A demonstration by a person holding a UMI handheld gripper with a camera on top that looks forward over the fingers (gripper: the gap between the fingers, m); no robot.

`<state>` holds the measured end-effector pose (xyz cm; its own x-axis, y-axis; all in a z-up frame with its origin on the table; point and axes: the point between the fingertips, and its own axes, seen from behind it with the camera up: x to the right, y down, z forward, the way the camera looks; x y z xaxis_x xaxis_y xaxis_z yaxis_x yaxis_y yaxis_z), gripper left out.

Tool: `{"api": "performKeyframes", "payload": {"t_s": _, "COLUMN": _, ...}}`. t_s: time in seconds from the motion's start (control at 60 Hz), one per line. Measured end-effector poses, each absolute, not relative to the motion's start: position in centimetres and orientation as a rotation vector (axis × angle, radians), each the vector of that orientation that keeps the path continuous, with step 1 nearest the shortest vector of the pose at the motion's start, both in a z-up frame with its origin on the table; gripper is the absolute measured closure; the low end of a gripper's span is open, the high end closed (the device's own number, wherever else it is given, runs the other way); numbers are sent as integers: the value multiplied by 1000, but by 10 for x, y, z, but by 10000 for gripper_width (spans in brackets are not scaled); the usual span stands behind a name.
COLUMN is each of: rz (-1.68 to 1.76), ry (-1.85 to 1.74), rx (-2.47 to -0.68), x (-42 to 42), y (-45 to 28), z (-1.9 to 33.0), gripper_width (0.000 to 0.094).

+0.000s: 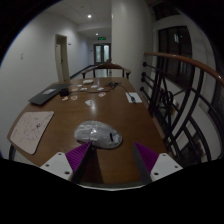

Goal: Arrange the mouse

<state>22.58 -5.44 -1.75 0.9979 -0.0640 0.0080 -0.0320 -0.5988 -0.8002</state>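
Observation:
A grey, silvery mouse (97, 132) lies on the brown wooden table (70, 125), just ahead of my fingers and between their lines. My gripper (111, 156) is open, with the purple pads (78, 155) spread wide on either side. Nothing is held between the fingers. The mouse rests on the table a little beyond the fingertips.
A pale patterned mat (31, 130) lies to the left of the mouse. A dark flat laptop-like thing (46, 95) and several small items (95, 88) sit at the table's far end. A curved railing (180, 105) runs along the right side. A corridor lies beyond.

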Motion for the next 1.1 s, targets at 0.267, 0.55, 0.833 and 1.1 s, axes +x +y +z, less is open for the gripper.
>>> {"api": "performKeyframes", "payload": {"t_s": 0.267, "rz": -29, "ry": 23, "rx": -2241, "x": 228, "y": 5, "z": -18, "gripper_width": 97}}
{"api": "performKeyframes", "payload": {"t_s": 0.55, "rz": -36, "ry": 43, "rx": -2243, "x": 243, "y": 78, "z": -18, "gripper_width": 110}}
{"api": "performKeyframes", "payload": {"t_s": 0.833, "rz": -5, "ry": 170, "rx": -2229, "x": 238, "y": 74, "z": -3, "gripper_width": 593}}
{"api": "performKeyframes", "payload": {"t_s": 1.1, "rz": 100, "ry": 90, "rx": -2003, "x": 54, "y": 19, "z": 153, "gripper_width": 578}}
